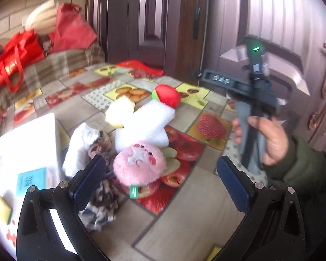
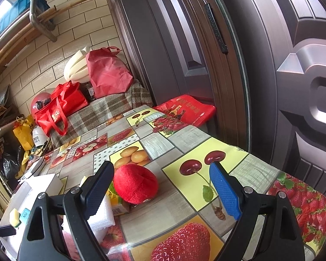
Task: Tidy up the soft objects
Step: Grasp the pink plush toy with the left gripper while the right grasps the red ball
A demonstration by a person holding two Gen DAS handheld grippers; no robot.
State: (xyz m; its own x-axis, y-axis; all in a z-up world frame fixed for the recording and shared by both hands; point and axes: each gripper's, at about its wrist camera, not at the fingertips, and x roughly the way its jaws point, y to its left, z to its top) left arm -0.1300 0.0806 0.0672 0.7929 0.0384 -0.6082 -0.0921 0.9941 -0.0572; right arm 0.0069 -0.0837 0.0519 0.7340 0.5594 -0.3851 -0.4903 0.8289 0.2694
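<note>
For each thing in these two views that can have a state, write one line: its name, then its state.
left gripper: open, holding nothing, above the table
right gripper: open, holding nothing
pink plush: lying on the table, not gripped
red plush ball: resting on the table, not gripped
white foam piece: lying flat among the toys
white box: open, a yellow sponge at its edge

Your fruit-print table (image 1: 180, 217) carries a pink plush (image 1: 139, 163), white foam (image 1: 147, 126), red plush ball (image 2: 135, 186), white box (image 1: 21, 150)
</note>
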